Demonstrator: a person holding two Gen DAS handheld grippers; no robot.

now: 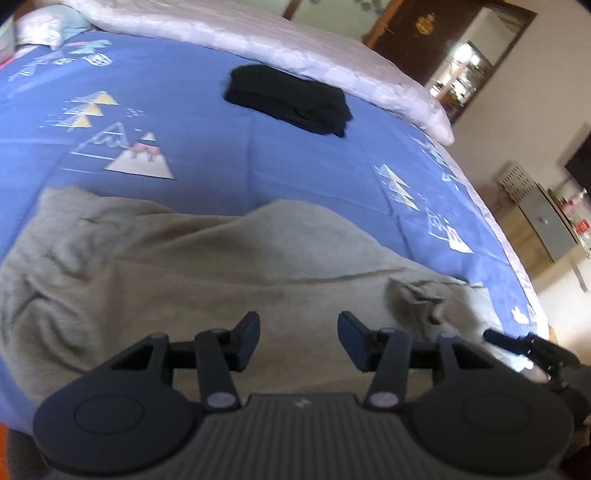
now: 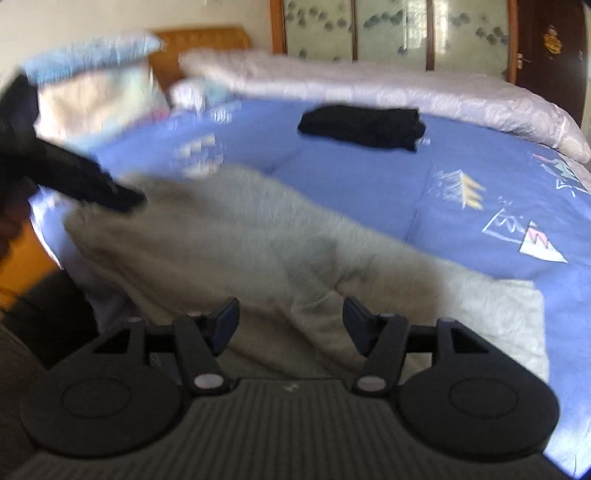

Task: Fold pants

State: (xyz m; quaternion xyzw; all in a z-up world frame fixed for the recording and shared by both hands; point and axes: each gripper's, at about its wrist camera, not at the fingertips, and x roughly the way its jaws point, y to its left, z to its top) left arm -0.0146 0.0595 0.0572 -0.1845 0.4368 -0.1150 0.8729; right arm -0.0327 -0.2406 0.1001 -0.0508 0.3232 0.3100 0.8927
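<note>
Pants: the grey pants [image 1: 207,266] lay bunched on the blue bed [image 1: 192,107], at 6 o'clock in both views.
Left claw [image 1: 298,338]: spread, nothing between its pads, just over the pants.
Right claw [image 2: 291,325]: spread, empty, also over the pants.
Black clothes [image 1: 288,99]: folded, at 12 o'clock, well apart.
Tip: each claw should probably pinch one edge, then pull the cloth flat before folding.

Blue patterned duvet [image 1: 192,122], pale quilt [image 1: 332,59], pillows [image 2: 96,92], dark door [image 1: 417,33]

Blue patterned bed [image 1: 207,122], wooden headboard [image 2: 199,38], dark door [image 1: 417,33], grey cabinet [image 1: 546,221]
</note>
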